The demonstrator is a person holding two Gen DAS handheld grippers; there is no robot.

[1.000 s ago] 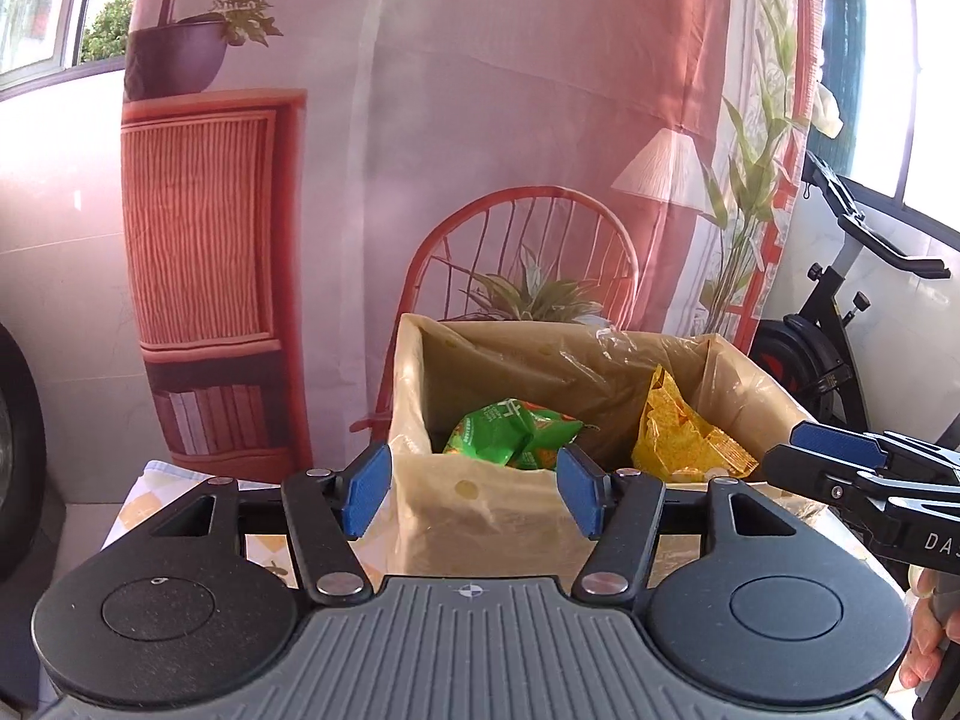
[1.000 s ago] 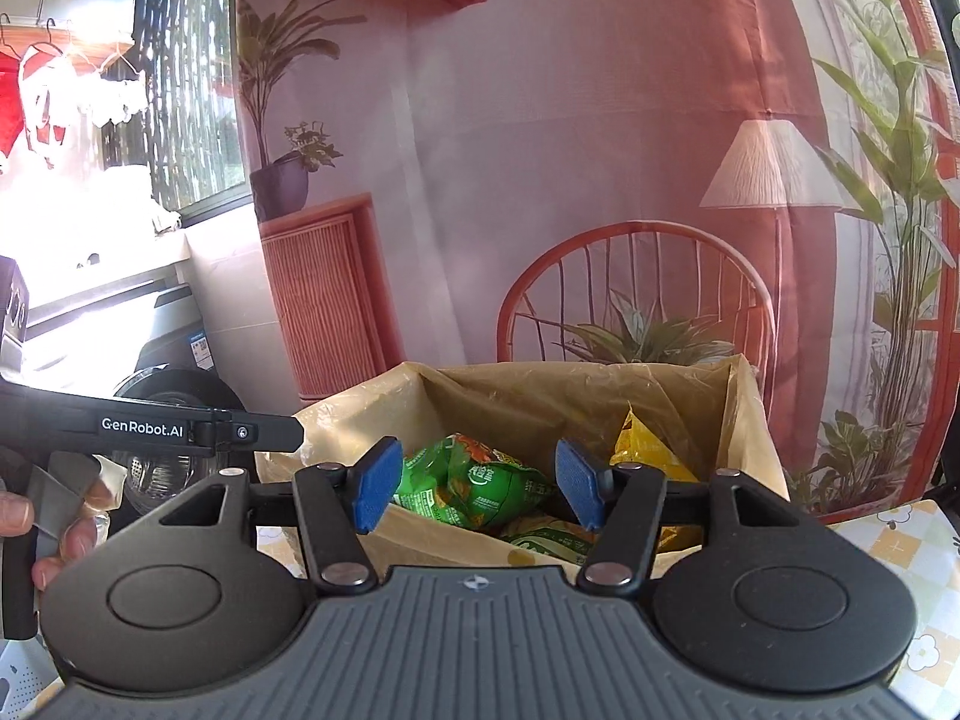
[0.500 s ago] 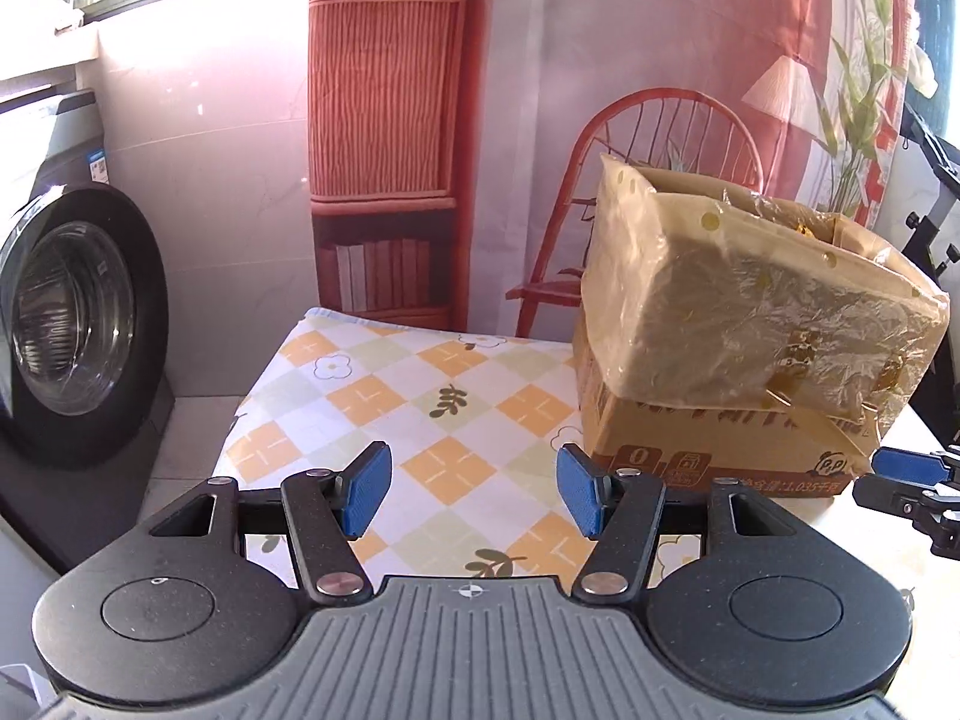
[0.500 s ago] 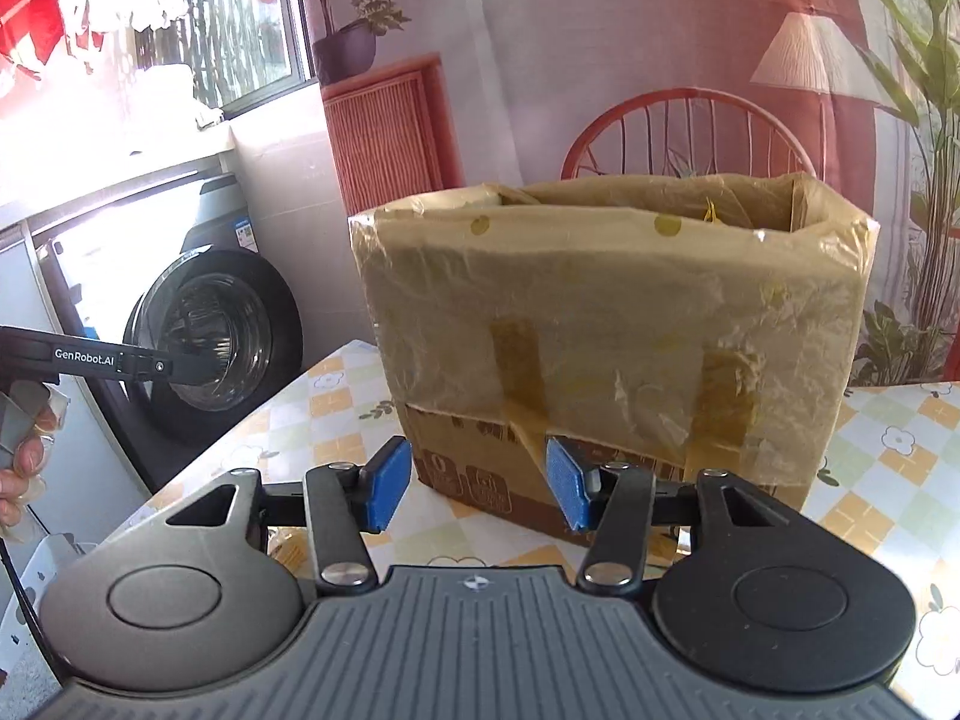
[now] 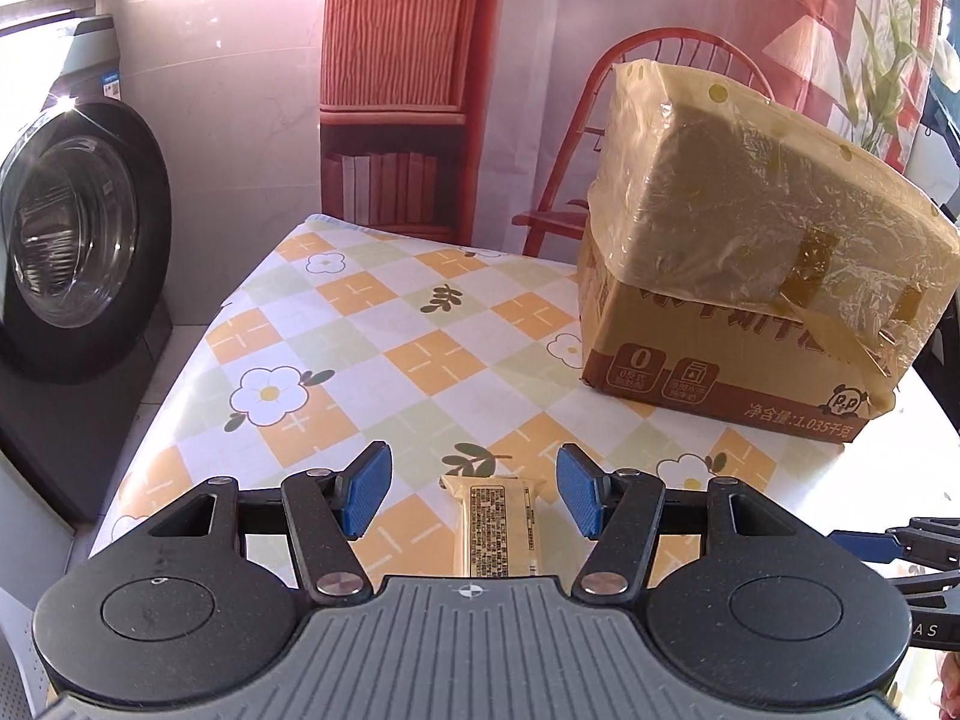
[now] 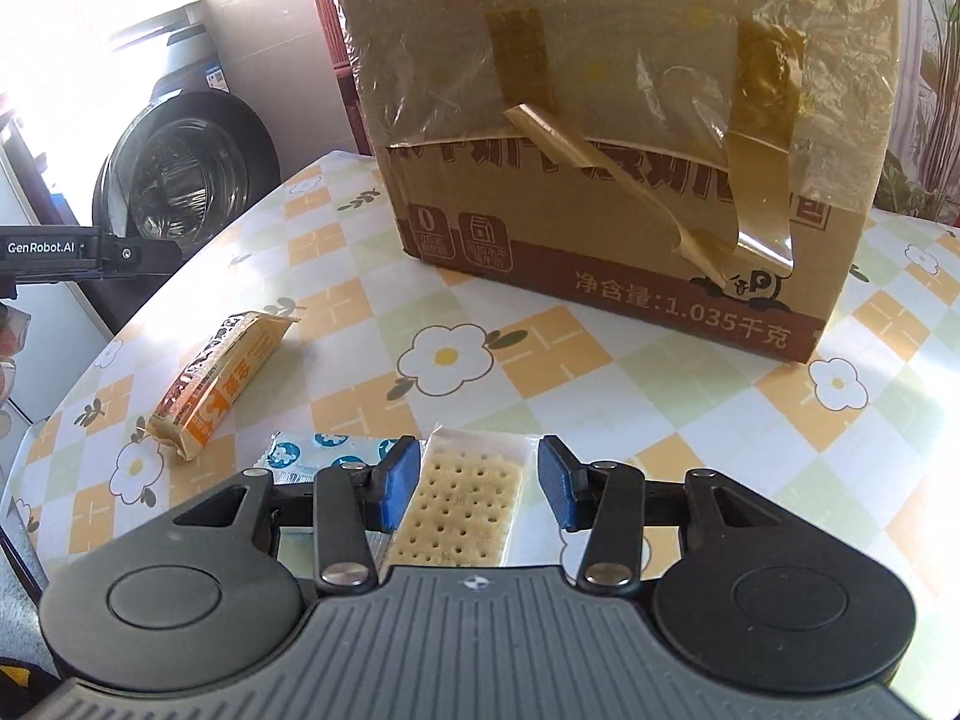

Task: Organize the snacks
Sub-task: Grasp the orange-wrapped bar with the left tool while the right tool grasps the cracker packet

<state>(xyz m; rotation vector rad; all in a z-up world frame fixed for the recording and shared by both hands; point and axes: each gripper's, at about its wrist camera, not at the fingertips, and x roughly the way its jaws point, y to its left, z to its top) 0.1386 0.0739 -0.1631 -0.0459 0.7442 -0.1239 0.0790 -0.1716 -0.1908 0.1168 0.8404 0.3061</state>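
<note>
Cardboard box (image 6: 606,138) with its plastic liner sits at the far side of the checked table (image 5: 384,354), snacks lie near. Right gripper (image 6: 478,489) straddles the cracker pack (image 6: 462,501), jaws closing but pads look not yet on it; blue-white packet (image 6: 306,453) lies just left, so the left finger could catch it. Left gripper (image 5: 474,495) hangs half-wide around the yellow bar (image 5: 495,525), apart; a thin flat wrapper may slip or the tips scrape cloth.

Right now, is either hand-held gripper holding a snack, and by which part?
Nothing is held. The cracker pack lies between the closing right hand-held gripper; the left is open.
</note>
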